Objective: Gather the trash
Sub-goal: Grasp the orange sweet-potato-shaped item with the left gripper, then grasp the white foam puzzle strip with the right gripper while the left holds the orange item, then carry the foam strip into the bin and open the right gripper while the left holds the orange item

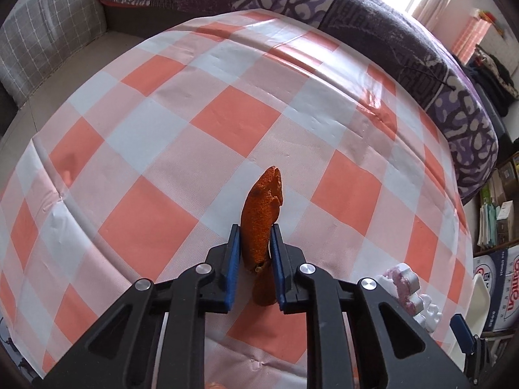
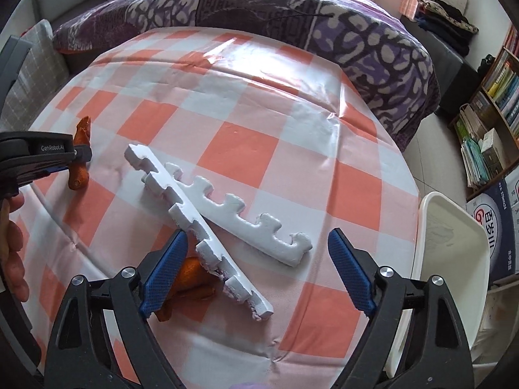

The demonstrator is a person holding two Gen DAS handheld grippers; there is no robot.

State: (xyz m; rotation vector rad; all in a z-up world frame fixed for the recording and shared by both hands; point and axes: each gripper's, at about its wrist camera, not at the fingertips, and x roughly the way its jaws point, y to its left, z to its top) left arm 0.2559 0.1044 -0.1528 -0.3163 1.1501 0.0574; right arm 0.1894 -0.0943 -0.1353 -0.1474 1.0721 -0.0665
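Observation:
My left gripper (image 1: 255,230) is shut on a piece of orange peel (image 1: 261,207), which stands up between the blue pads over the checked tablecloth (image 1: 227,113). The right wrist view shows that gripper (image 2: 78,155) at the left edge with the peel (image 2: 81,129) in it. My right gripper (image 2: 258,236) is open, its fingers wide apart above two crossed white foam strips, the long one (image 2: 194,217) over the shorter one (image 2: 259,227). A second orange peel (image 2: 194,275) lies by its left finger, partly under the long strip.
A white plastic bin (image 2: 454,259) stands off the table's right edge. A bed with a purple patterned blanket (image 2: 292,9) runs behind the table. Bookshelves and boxes (image 2: 493,113) fill the right side. A person's hand (image 2: 13,259) shows at the left.

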